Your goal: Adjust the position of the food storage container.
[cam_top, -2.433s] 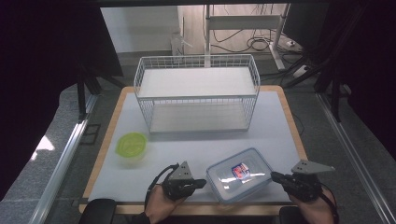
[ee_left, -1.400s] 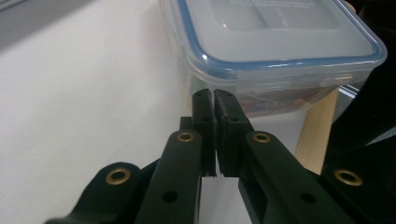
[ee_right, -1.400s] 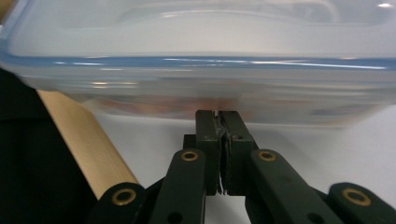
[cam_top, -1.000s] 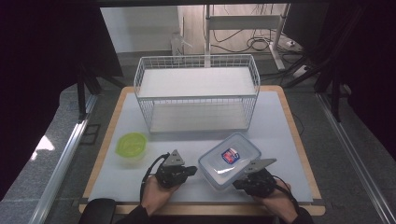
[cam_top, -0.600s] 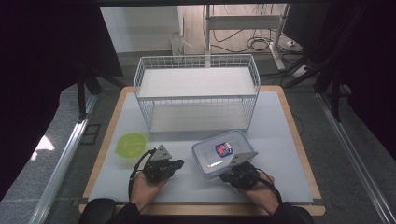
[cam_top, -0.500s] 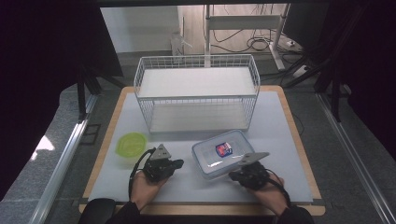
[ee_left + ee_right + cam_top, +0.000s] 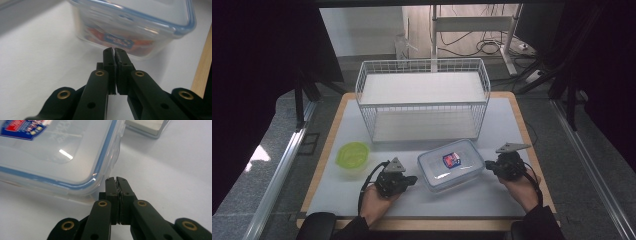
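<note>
A clear plastic food box [image 7: 451,164] with a blue-rimmed lid and a red-and-blue label lies on the white table between my two grippers. My left gripper [image 7: 413,179] is shut with nothing in it, its tips just short of the box's [image 7: 130,27] left side. In the left gripper view the closed tips [image 7: 114,51] point at the box wall. My right gripper [image 7: 488,166] is shut and empty at the box's right end. In the right gripper view its tips [image 7: 116,180] sit beside a lid [image 7: 60,152] corner, by a side clasp; contact is unclear.
A white wire basket rack [image 7: 422,102] stands behind the box at mid-table. A lime-green bowl [image 7: 352,155] sits left of my left hand. The table's wooden edge [image 7: 532,145] runs close to the right hand.
The right hand pushed the box up and leftward, then swung out to the right, to the box's right end. The left hand shifted slightly left, then forward again. Both grippers stayed shut.
</note>
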A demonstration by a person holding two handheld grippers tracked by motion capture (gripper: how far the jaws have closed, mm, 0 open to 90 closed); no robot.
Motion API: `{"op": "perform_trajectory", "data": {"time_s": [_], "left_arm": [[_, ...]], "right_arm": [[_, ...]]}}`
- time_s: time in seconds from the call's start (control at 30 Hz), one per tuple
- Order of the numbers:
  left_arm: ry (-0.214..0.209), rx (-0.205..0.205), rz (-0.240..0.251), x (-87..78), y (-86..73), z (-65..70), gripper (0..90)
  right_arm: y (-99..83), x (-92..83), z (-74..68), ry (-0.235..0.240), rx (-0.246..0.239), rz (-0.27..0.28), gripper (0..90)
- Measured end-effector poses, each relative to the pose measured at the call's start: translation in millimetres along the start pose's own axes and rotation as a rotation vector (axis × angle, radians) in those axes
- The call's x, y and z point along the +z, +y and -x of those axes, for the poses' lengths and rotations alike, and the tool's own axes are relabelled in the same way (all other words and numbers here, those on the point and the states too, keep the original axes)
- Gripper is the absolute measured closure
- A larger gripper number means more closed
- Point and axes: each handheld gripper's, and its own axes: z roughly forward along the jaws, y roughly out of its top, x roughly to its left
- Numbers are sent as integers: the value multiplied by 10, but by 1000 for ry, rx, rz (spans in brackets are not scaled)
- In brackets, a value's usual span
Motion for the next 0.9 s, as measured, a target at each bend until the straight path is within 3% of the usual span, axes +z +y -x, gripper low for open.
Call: {"op": "perform_trajectory", "data": {"time_s": [0.13, 0.27, 0.33, 0.47, 0.57, 0.8, 0.9], "left_arm": [[-1, 5, -19, 47, 1, 35, 879], [27, -14, -24, 11, -5, -7, 883], [54, -33, -28, -36, -24, -67, 881], [98, -85, -36, -102, -52, -205, 889], [144, -91, -48, -139, -54, -302, 897], [176, -113, -51, -148, -33, -463, 898], [186, -92, -61, -148, -22, -472, 898]], "right_arm": [[15, 109, -58, 5, -12, -26, 895], [36, 147, -163, 43, -8, -24, 896], [54, 172, -243, 34, -19, -27, 896], [77, 220, -376, 73, -24, -29, 896], [98, 246, -484, 81, -43, -36, 896], [118, 292, -647, 108, -74, -34, 896], [109, 287, -686, 109, -84, -42, 896]]}}
